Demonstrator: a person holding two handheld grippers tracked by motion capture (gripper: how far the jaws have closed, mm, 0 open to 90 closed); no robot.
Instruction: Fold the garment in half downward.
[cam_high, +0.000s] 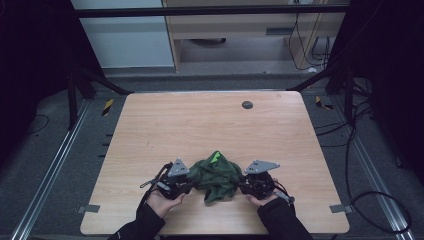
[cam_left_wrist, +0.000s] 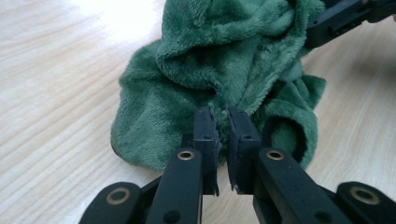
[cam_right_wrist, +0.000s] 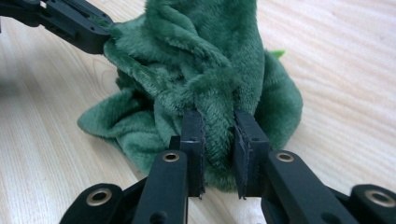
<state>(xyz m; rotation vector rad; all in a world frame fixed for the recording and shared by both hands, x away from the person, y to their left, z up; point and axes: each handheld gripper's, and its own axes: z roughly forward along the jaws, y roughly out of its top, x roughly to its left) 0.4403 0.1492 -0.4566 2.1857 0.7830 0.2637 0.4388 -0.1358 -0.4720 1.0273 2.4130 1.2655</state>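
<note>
A crumpled dark green plush cloth (cam_high: 216, 175) with a bright green tag lies near the front of the wooden table (cam_high: 200, 125). My left gripper (cam_high: 189, 186) pinches the cloth's left side; in the left gripper view its jaws are nearly together on a thin fold of the cloth (cam_left_wrist: 224, 70), gripper (cam_left_wrist: 222, 123). My right gripper (cam_high: 243, 186) holds the right side; in the right gripper view a thick fold of the cloth (cam_right_wrist: 210, 70) fills the gap between its jaws, gripper (cam_right_wrist: 218, 128). Each gripper view also shows the other gripper's black jaw against the cloth.
A small dark round disc (cam_high: 247, 105) sits near the table's far edge. Bare wood stretches behind and to both sides of the cloth. Black frame posts and cables stand around the table on the grey floor.
</note>
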